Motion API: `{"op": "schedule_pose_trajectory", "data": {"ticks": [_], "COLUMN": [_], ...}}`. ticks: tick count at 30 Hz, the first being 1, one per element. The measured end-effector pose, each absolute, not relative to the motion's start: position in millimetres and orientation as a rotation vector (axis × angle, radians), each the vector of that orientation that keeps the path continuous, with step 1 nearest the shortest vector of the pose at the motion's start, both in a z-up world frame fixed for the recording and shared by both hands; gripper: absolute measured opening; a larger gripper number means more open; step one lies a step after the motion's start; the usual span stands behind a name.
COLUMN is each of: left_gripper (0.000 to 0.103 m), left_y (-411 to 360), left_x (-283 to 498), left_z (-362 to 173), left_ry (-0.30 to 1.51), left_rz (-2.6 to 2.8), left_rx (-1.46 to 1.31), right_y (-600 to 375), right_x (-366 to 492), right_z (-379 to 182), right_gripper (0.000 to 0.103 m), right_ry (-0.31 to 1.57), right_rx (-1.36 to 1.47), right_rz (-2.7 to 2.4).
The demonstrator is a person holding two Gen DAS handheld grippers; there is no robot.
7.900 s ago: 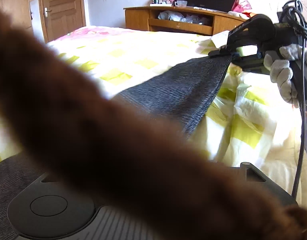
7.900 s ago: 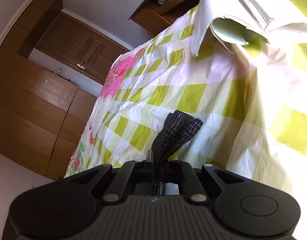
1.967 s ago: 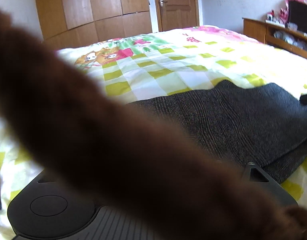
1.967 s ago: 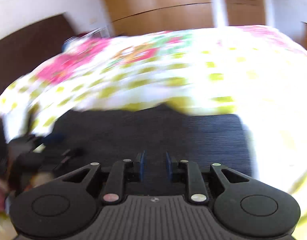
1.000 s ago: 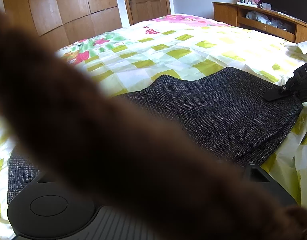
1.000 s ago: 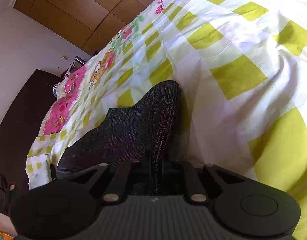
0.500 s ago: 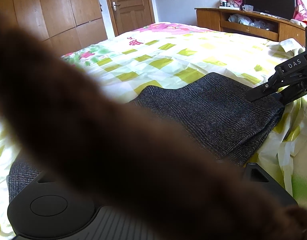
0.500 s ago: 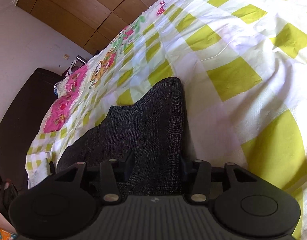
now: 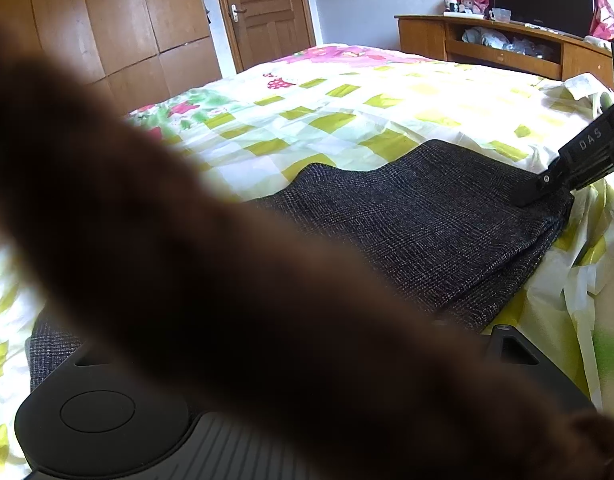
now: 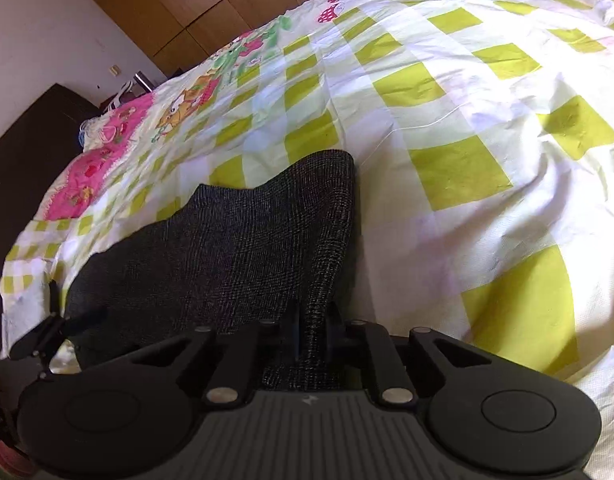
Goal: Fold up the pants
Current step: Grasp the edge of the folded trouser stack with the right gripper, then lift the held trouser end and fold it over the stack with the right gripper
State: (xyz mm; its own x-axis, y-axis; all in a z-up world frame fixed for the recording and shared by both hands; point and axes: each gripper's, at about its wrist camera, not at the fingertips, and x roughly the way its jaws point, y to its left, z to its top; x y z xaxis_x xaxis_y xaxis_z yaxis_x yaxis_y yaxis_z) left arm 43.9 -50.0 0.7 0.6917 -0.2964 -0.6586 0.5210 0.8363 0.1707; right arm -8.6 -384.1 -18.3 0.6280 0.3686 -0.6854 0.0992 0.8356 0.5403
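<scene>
The dark grey woven pants (image 9: 427, 232) lie folded in layers on my bed's quilt of yellow-green and white checks (image 10: 447, 120), near its edge. My right tool (image 10: 311, 320) has its fingers drawn in close on a raised fold of the cloth at one end. A blurred brown furry strip (image 9: 227, 280) covers my left tool, so I cannot tell its state.
</scene>
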Motion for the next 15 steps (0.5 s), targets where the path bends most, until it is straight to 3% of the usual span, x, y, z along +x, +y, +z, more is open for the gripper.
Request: {"op": "schedule_pose_trajectory", "data": {"ticks": [7,15], "left_gripper": [0.085,0.085], "left_y": [-50,-35], "left_x": [47,46], "left_z": [9,-8], "left_ry": [0.592,0.673], "left_rz": [-0.435,-0.447], "left_rx": [0.349,0.284], "right_y": [-410,-367], "right_x": [-4,-7], "right_z": [-30,56], "right_gripper": [0.026,0.026], "right_ry": [0.851,0.702], "right_rx": [0.806,0.727], "right_rz": [0.118,0.232]}}
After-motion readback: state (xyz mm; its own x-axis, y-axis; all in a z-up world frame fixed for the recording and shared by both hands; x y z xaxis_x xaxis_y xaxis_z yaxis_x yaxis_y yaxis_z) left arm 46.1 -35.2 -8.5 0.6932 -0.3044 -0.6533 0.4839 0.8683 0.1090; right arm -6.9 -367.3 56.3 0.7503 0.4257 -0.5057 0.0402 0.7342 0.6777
